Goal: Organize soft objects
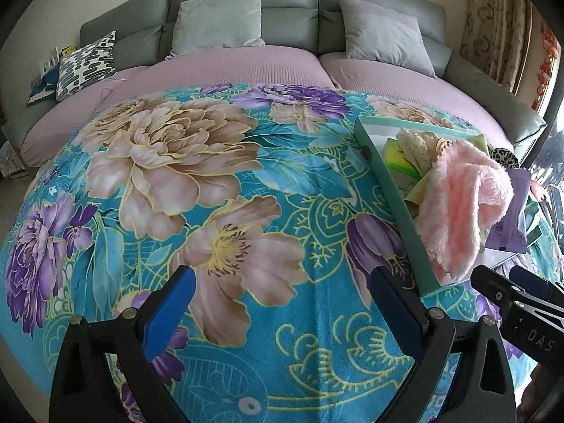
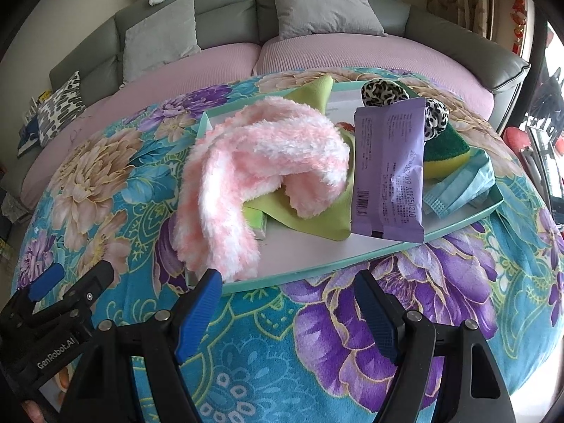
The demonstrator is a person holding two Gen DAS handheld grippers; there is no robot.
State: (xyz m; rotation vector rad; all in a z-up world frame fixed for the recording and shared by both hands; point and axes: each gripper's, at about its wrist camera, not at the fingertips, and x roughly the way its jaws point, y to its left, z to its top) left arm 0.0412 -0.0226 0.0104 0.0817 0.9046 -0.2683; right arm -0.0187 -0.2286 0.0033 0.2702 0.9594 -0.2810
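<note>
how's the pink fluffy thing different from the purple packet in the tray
The pink fluffy thing is plush, bent in a loop, and hangs over the tray edge onto the blanket. The purple packet is flat, smooth and printed, propped up tilted inside the tray. Both lie on the green cloth.

Pile of soft stuff in my teal tray on the floral blanket. Fluffy pink-white scarf bent in an arch, one end flopping over the tray's near edge. Under it a lime-green cloth, corner sticking up at the back. Purple packet leaning upright w/ leopard-print scrunchies behind, green-yellow sponge & teal face masks at right.
</note>
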